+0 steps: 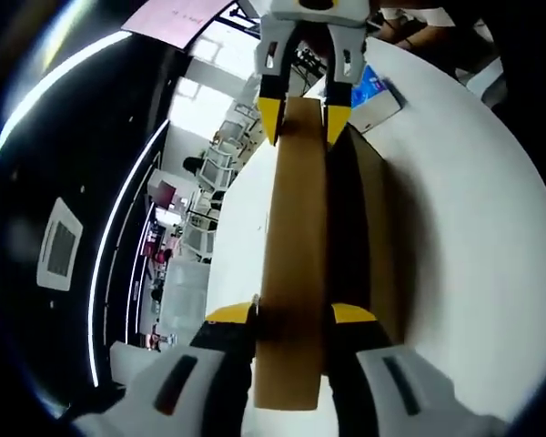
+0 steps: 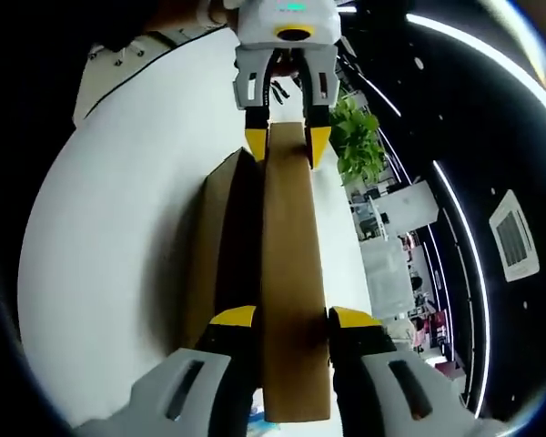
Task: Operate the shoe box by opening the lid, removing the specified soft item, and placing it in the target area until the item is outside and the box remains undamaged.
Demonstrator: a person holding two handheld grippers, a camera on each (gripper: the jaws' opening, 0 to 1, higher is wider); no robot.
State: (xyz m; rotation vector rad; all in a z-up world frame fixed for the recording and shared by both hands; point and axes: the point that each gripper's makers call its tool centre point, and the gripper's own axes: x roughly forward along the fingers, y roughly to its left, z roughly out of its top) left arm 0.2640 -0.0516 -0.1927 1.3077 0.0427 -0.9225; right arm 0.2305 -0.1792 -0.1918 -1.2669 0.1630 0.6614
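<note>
The brown cardboard lid [image 1: 296,228] of the shoe box is lifted on edge over the white table [image 1: 473,228]. My left gripper [image 1: 291,314] is shut on its near end, and my right gripper [image 1: 300,123] pinches the far end. In the right gripper view the same lid [image 2: 291,237] runs from my right gripper [image 2: 291,317], shut on it, up to the left gripper [image 2: 287,141]. The box body [image 1: 373,209] lies beside the lid, and its inside is dark. It shows as the box body [image 2: 214,237] in the right gripper view. Any soft item inside is hidden in shadow.
A blue and white flat pack [image 1: 373,91] lies on the table beyond the box. The round table [image 2: 109,237] has bare white surface on the box's open side. A green plant [image 2: 355,137] and office furniture stand past the table's edge.
</note>
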